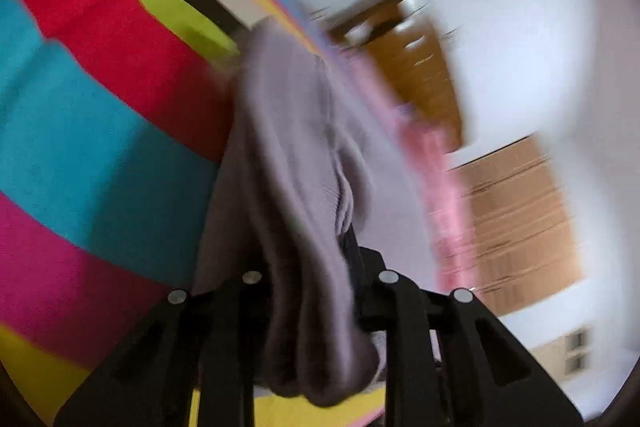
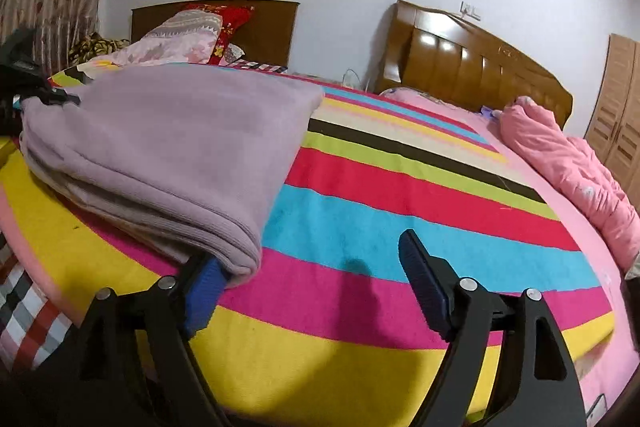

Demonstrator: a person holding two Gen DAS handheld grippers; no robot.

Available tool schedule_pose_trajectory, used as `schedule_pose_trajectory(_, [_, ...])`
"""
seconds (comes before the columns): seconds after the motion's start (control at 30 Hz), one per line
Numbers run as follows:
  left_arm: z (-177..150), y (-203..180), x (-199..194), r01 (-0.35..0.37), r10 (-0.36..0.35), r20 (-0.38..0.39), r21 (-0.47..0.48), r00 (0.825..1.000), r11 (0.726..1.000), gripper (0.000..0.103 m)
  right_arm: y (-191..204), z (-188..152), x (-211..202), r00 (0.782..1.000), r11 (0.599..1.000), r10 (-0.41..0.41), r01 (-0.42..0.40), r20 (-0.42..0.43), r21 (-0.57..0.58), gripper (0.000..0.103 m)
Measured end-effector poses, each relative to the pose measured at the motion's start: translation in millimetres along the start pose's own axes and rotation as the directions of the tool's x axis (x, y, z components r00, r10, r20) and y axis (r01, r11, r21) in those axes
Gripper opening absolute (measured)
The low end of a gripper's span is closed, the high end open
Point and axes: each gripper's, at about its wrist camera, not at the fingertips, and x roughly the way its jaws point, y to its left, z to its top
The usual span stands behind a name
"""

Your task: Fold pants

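Observation:
The lilac pants (image 2: 168, 147) lie folded in several layers on the striped bedspread (image 2: 400, 195), at the left of the right wrist view. My right gripper (image 2: 312, 267) is open; its left blue pad (image 2: 204, 295) touches the near fold of the pants and its right pad stands free. My left gripper (image 2: 60, 97) appears at the far left edge, pinching the far corner of the pants. In the blurred, tilted left wrist view the pants (image 1: 296, 155) bunch between the fingers of my left gripper (image 1: 320, 283), which is shut on them.
A pink quilt (image 2: 568, 163) lies along the right side of the bed by the wooden headboard (image 2: 472, 63). Pillows and bedding (image 2: 180, 35) pile up behind the pants. A wooden wardrobe (image 2: 624, 107) stands at far right.

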Motion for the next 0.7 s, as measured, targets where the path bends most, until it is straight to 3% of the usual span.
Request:
schedule_pose_trajectory(0.1, [-3, -20, 7, -0.104, 0.102, 0.016, 0.086, 0.995, 0.991, 0.026, -5, 3, 3, 1.000, 1.000, 0.018, -0.018, -0.018, -0.003, 0.081])
schedule_pose_trajectory(0.33, [-8, -9, 3, -0.048, 0.047, 0.035, 0.051, 0.998, 0.998, 0.030, -2, 1, -1, 0.999, 0.998, 0.037, -0.036, -0.016, 0.049, 0.086])
schedule_pose_trajectory(0.43, [-8, -17, -7, -0.067, 0.065, 0.059, 0.022, 0.996, 0.998, 0.051, -8, 2, -6, 0.995, 0.995, 0.094, -0.092, -0.040, 0.050, 0.086])
schedule_pose_trajectory(0.5, [-8, -33, -29, -0.149, 0.142, 0.166, 0.035, 0.976, 0.988, 0.083, -13, 0, -20, 0.989, 0.989, 0.143, -0.141, -0.038, 0.036, 0.086])
schedule_pose_trajectory(0.53, [-11, -45, -44, -0.246, 0.226, 0.254, 0.049, 0.940, 0.968, 0.086, -14, -2, -28, 0.988, 0.988, 0.150, -0.149, -0.031, 0.029, 0.086])
schedule_pose_trajectory(0.6, [-18, -63, -59, -0.339, 0.295, 0.335, 0.082, 0.895, 0.937, 0.086, -18, -3, -45, 0.988, 0.987, 0.157, -0.157, -0.004, 0.034, 0.079])
schedule_pose_trajectory(0.67, [-24, -84, -64, -0.371, 0.301, 0.370, 0.135, 0.879, 0.919, 0.086, -21, 6, -53, 0.990, 0.989, 0.138, -0.139, 0.031, 0.057, 0.078])
schedule_pose_trajectory(0.7, [-28, -96, -61, -0.379, 0.295, 0.370, 0.180, 0.881, 0.908, 0.086, -21, 12, -54, 0.990, 0.989, 0.133, -0.136, 0.049, 0.065, 0.078])
